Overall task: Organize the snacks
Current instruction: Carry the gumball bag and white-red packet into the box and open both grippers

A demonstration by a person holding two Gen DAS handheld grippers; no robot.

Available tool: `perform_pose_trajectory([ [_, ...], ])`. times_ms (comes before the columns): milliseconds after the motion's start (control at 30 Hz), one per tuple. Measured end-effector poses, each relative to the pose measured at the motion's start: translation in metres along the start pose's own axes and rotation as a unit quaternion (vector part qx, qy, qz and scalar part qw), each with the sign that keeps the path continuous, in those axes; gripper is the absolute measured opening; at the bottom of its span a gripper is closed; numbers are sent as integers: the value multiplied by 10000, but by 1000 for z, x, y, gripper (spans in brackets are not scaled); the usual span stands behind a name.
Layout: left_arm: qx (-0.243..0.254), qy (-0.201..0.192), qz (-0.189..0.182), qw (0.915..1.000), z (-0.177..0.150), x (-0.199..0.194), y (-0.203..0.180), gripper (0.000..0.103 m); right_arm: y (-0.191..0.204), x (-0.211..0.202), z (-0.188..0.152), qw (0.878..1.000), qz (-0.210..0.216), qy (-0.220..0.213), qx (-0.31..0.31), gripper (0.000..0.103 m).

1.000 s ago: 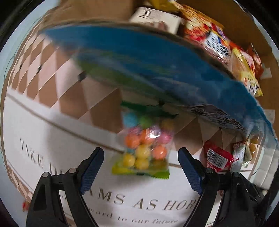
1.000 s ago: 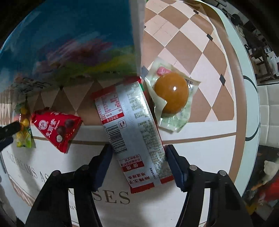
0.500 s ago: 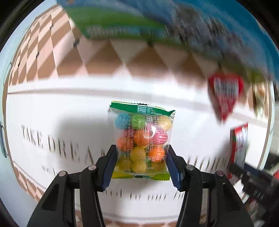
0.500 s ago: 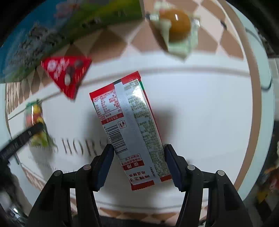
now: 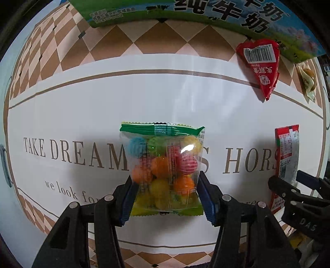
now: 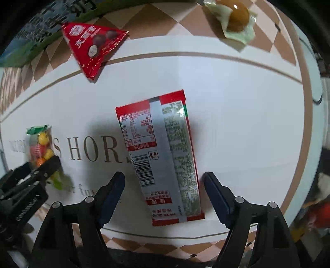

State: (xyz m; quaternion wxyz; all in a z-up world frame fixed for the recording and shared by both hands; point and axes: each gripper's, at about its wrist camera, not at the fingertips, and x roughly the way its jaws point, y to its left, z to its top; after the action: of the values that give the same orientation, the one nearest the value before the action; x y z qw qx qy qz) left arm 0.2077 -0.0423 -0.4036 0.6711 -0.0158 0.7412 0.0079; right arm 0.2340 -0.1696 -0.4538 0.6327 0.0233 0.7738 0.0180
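Note:
My left gripper [image 5: 167, 198] is shut on a clear bag of coloured candy balls [image 5: 165, 167] with a green top, held above the table. The bag also shows at the left of the right wrist view [image 6: 41, 148]. My right gripper [image 6: 163, 189] is open, its jaws apart on either side of a long red and silver snack packet [image 6: 163, 152] that lies on the white tablecloth. That packet shows at the right edge of the left wrist view [image 5: 286, 156].
A red triangular chocolate packet [image 6: 92, 45] lies near the blue and green milk box [image 5: 206, 12]. A wrapped brown egg [image 6: 237, 16] lies at the far right. The cloth [image 5: 82, 103] has printed lettering and a checkered border.
Both grippers drew back from the box with their snacks. The left stayed closed on the candy bag. The right jaws opened and the red packet now lies free between them.

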Motion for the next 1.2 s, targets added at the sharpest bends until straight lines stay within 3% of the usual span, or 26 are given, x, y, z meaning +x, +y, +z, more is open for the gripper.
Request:
perform_pose_trajectory([
  [133,-7,-59,-33,10000,4,7,0,55,16,-3,-5,9993,-290,-183,-154,68],
  [267,-110,-198,-174,9996,-17,-9,22,63,15,-3,-7,9995,-246,-152,-147,66],
  [400,38,-39,-163,9999,-18,-2,24,69,6,-8,-3,9992,-313,-123,-235,66],
  [500,44,-17,-136,9999,-18,-3,23,69,11,-10,1,9994,-258,-235,-82,56],
  [567,58,-48,-80,9999,-18,-2,22,64,18,-9,8,9995,-159,-261,106,54],
  [633,3,-105,-66,9999,-18,-7,22,53,14,-11,8,9990,43,-267,344,48],
  [733,-4,-86,-56,9999,-13,-16,13,50,4,-9,10,9943,694,-91,802,50],
  [900,-67,-39,-56,10000,-8,-20,8,51,7,-3,16,9908,1059,167,831,60],
  [1033,-55,-23,-49,10000,-1,-20,6,51,26,-1,18,9951,774,179,583,69],
  [1200,-58,-41,-40,10000,1,-20,6,50,62,-3,13,9998,-7,-79,201,68],
])
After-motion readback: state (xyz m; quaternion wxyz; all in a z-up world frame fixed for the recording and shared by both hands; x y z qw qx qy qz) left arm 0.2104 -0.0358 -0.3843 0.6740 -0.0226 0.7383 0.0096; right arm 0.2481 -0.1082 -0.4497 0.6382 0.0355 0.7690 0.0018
